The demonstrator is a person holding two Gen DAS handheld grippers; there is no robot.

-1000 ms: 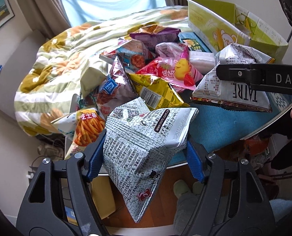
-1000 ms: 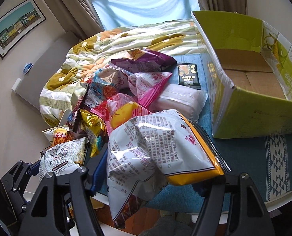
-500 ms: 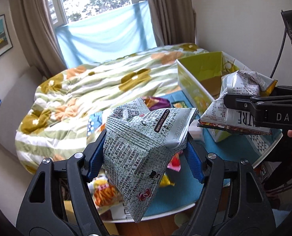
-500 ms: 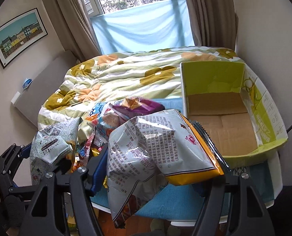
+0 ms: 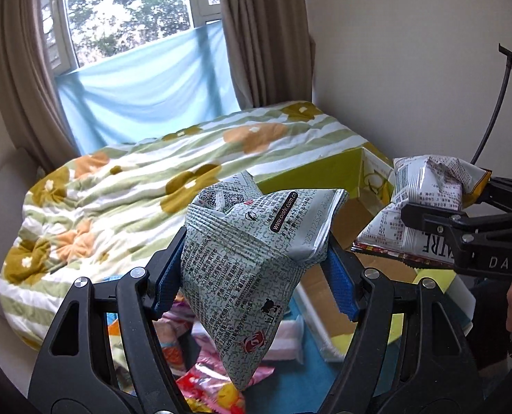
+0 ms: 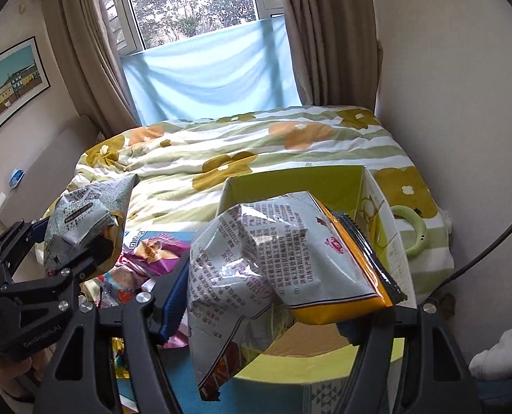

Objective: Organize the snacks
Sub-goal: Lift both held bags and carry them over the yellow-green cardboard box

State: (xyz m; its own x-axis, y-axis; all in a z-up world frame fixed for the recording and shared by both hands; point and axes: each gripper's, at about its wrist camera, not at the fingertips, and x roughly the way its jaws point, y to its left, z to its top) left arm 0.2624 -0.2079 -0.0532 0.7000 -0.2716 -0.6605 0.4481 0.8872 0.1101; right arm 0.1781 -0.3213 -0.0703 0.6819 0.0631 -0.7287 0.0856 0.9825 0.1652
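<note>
Two jaws pairs, two snack bags (image 5: 252, 262); one box (image 6: 311, 186)

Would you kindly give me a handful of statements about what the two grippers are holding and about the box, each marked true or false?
1. The left gripper is clamped on a grey-green printed snack bag. True.
2. The right gripper is empty. False: it grips a silver snack bag with an orange edge.
3. The green cardboard box is closed. False: it is open, and its brown floor shows.
4. More snack packets lie on the table below the left gripper. True.
5. The box is packed full of snacks. False: the part of the inside that shows is bare.
</note>
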